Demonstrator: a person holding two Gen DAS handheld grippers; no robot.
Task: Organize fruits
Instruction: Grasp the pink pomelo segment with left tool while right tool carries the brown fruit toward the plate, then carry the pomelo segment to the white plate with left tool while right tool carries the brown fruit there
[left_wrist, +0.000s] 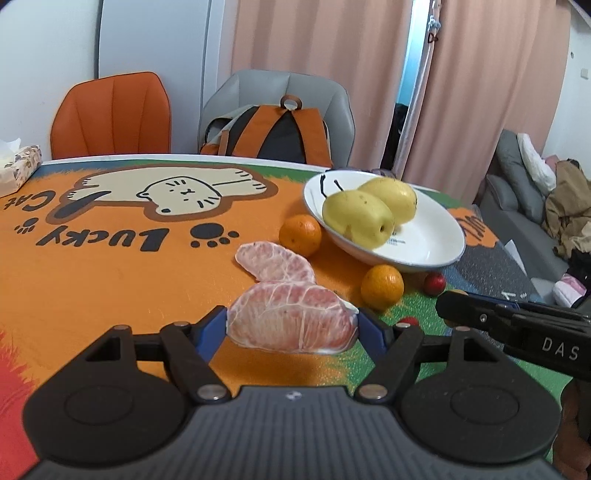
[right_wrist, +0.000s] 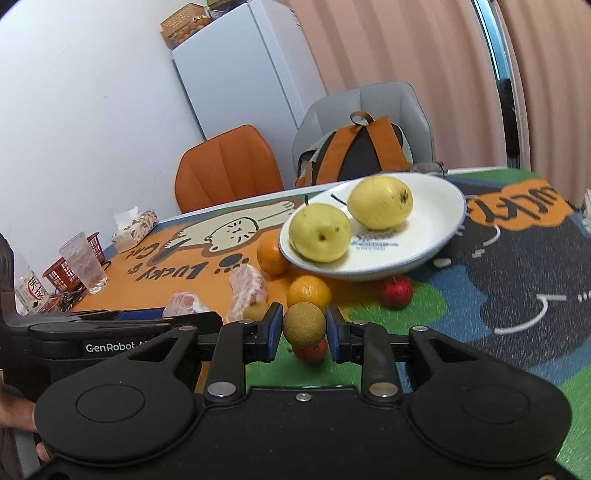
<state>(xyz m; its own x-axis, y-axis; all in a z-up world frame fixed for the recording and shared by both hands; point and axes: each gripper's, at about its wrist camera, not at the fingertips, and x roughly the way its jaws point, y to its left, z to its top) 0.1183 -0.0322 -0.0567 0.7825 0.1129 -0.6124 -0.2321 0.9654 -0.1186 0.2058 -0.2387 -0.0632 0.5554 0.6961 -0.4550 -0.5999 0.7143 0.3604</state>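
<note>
Fruits are only partly gathered: two yellow pears (left_wrist: 356, 218) (left_wrist: 391, 197) lie side by side in the white plate (left_wrist: 424, 251), and everything else is outside it. On the surface (left_wrist: 110, 280) just beside the plate's rim sit two oranges (left_wrist: 300, 234) (left_wrist: 382, 286) and a small red fruit (left_wrist: 434, 283), with another red one (right_wrist: 310, 350) showing below my right jaws. One peeled pomelo piece (left_wrist: 275, 260) lies near the first orange.

My left hand-held gripper (left_wrist: 291, 326) is grasping a second pomelo segment (left_wrist: 291, 325), its blue pads pressed on both ends and the piece lifted clear of the cloth. My right hand-held gripper (right_wrist: 303, 328) is clenched on a small round brownish-yellow fruit (right_wrist: 304, 325), also off the cloth. A pale fruit (right_wrist: 255, 310) shows partly behind the right jaw; I cannot tell what it is.

I judge the job well short of half done: two pieces are in hand and heading for the plate, I would guess, while both oranges, the red fruits and the other pomelo piece wait. The plate has bare room on its near side.
</note>
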